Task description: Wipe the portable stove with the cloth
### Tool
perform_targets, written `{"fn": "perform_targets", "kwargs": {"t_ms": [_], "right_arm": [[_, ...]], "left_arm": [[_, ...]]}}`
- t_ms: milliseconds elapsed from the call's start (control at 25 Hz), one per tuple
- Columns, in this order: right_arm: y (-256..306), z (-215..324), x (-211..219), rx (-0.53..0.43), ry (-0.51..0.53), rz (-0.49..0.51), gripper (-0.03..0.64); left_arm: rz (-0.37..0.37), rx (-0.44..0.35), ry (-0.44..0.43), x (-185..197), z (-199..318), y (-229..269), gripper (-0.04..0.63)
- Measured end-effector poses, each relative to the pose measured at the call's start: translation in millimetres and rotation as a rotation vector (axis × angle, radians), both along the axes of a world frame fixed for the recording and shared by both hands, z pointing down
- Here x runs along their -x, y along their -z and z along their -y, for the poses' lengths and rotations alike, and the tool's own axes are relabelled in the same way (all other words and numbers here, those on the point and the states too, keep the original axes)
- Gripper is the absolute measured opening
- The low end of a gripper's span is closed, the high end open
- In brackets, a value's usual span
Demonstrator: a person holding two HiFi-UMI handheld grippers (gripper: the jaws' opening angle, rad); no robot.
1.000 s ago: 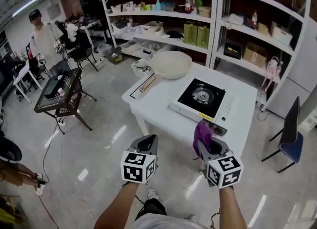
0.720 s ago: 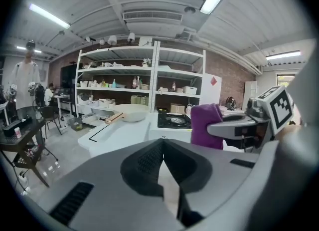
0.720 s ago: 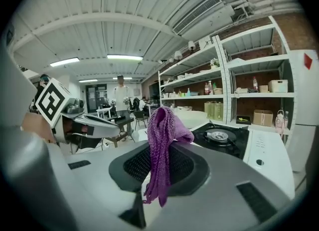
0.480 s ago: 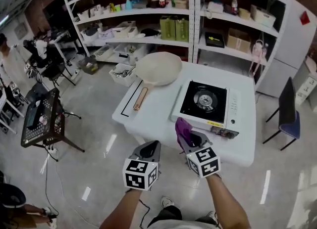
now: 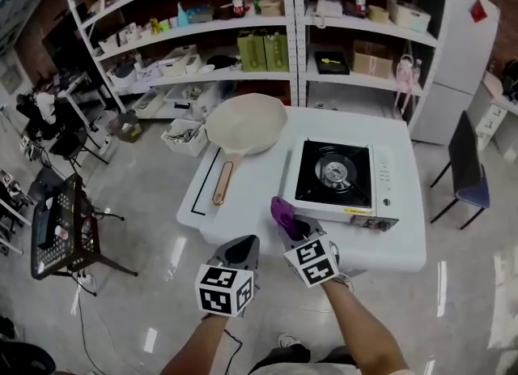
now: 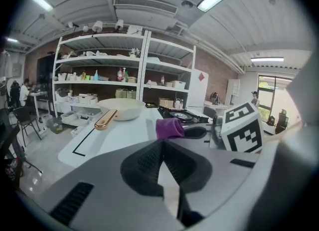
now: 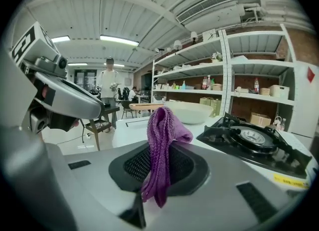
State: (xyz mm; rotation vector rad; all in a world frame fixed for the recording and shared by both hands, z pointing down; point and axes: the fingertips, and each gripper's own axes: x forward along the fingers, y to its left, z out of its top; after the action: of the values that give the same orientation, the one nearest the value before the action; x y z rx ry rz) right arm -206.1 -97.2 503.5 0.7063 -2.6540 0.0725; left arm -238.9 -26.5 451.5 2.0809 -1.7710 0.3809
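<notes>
The portable stove point(image 5: 342, 177) is white with a black top and a round burner; it sits at the right of the white table point(image 5: 251, 195). The stove point(image 7: 249, 142) lies ahead and to the right in the right gripper view. My right gripper point(image 5: 290, 225) is shut on a purple cloth point(image 5: 282, 212) over the table's near edge, left of the stove. The cloth point(image 7: 162, 147) stands up between the jaws, folded and drooping. My left gripper point(image 5: 240, 248) hangs short of the table over the floor, jaws shut with nothing in them. The cloth point(image 6: 169, 128) shows ahead in the left gripper view.
A large cream pan point(image 5: 244, 126) with a wooden handle lies on the table's far left. White shelving point(image 5: 291, 33) with boxes and bottles stands behind. A blue chair point(image 5: 468, 175) is at the right, a black cart point(image 5: 61, 227) at the left. A person point(image 7: 107, 88) stands far off.
Both grippers have come closer to the table. The right gripper with the cloth now reaches over the near edge beside the stove. The view has swung left.
</notes>
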Motion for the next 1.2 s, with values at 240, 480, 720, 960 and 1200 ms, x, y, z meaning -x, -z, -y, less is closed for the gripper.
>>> {"fn": "perform_targets", "kwargs": {"t_ms": [240,480,720,960,1200], "right_arm": [[-8.7,22.7,-17.8,-0.005,-0.104,0.009,0.063],[-11.2,32.8,-50.4,-0.05,-0.166,-0.005,0.063],[-14.3,38.0,-88.4,-0.042,-0.228,-0.008,0.063],[-14.7,41.2,-121.4,-0.026,-0.286,-0.011,0.063],[-16.0,43.6,-148.0,-0.018,-0.334,-0.026,0.063]], "left_arm": [[0.016,0.008,-0.046,-10.2,15.1,-7.0,0.006],[0.024,0.002,-0.1,-39.7,25.2,-16.5,0.006],[0.003,-0.006,-0.126,-66.2,32.7,-21.6,0.006],[-0.007,-0.005,-0.142,-83.4,34.6,-24.0,0.006],[-0.012,-0.007,-0.165,-98.3,36.5,-25.1,0.006]]}}
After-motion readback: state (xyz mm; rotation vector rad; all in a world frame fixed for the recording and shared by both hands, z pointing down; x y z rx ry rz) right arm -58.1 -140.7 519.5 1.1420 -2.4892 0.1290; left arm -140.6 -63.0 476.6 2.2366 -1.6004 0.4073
